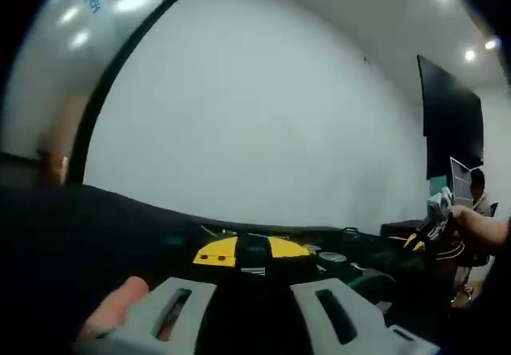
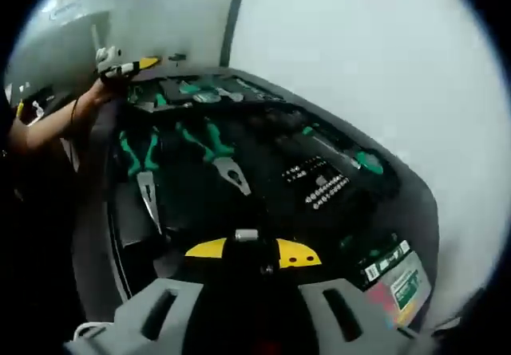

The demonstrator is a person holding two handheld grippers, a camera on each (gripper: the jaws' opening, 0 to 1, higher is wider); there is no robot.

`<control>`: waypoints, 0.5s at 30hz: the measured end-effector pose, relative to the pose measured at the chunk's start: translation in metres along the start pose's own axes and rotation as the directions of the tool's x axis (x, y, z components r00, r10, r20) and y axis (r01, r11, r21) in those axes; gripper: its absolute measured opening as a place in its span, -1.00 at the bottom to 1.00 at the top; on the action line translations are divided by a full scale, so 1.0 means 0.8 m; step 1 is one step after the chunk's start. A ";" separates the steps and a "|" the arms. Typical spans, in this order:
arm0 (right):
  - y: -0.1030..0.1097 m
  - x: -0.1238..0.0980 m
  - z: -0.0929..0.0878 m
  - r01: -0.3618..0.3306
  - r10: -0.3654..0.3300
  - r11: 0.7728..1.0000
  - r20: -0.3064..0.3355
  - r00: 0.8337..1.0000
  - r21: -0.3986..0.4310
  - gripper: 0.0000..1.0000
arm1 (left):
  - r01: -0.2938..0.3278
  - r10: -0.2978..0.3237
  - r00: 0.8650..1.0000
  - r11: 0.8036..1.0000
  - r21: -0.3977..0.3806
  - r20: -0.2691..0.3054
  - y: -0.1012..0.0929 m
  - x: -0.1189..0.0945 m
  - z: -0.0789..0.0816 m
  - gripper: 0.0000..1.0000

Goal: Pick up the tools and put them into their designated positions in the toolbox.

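An open black toolbox (image 2: 399,203) lies below my right gripper (image 2: 251,287), whose jaws stand apart with nothing between them. In its foam tray lie two green-handled pliers (image 2: 144,163) (image 2: 217,154), a bit set (image 2: 318,183) and a green-handled tool (image 2: 351,157). My left gripper (image 2: 120,64) hangs over the far end of the box, held by a hand (image 2: 94,96). In the left gripper view my left gripper (image 1: 254,287) is open and empty, low over the toolbox (image 1: 351,247). My right gripper (image 1: 431,215) shows at the right in a hand (image 1: 479,227).
A white wall (image 1: 263,108) rises behind the toolbox, with a black screen (image 1: 451,120) at the right. A fingertip (image 1: 116,307) rests beside my left jaw. A colourful label (image 2: 403,287) sits on the box's near corner. A dark post (image 2: 231,12) stands at the back.
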State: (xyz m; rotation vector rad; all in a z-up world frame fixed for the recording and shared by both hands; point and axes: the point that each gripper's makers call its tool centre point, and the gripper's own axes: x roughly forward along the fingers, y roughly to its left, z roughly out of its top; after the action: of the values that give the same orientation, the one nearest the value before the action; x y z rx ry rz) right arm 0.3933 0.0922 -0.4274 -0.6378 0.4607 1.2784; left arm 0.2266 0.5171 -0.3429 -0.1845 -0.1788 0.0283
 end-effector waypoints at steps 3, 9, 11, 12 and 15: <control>0.008 -0.003 0.013 -0.022 0.024 0.998 0.030 0.999 -0.052 -0.68 | -0.002 0.002 1.000 1.000 0.008 -0.009 0.002 0.001 -0.002 -0.73; 0.019 -0.013 0.021 -0.029 0.035 0.985 0.034 0.999 -0.172 -0.75 | -0.023 0.024 0.999 0.999 0.024 -0.043 0.009 0.005 -0.011 -0.73; 0.022 -0.017 0.021 -0.041 0.046 0.991 0.030 0.999 -0.130 -0.76 | -0.023 0.025 0.998 0.999 0.030 -0.050 0.006 0.004 -0.012 -0.73; 0.022 -0.019 0.021 -0.051 0.054 0.991 0.025 0.998 -0.122 -0.79 | -0.025 0.026 0.998 0.999 0.033 -0.054 0.003 0.003 -0.013 -0.73; 0.030 -0.023 0.011 -0.084 0.078 0.976 -0.039 0.996 -0.202 -0.85 | -0.029 0.031 0.998 0.999 0.039 -0.063 0.004 0.003 -0.016 -0.73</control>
State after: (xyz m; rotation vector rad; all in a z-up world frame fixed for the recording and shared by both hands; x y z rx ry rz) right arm 0.3654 0.0881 -0.4134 -0.8191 0.3869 1.4063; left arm 0.2310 0.5184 -0.3552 -0.1499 -0.1117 0.0553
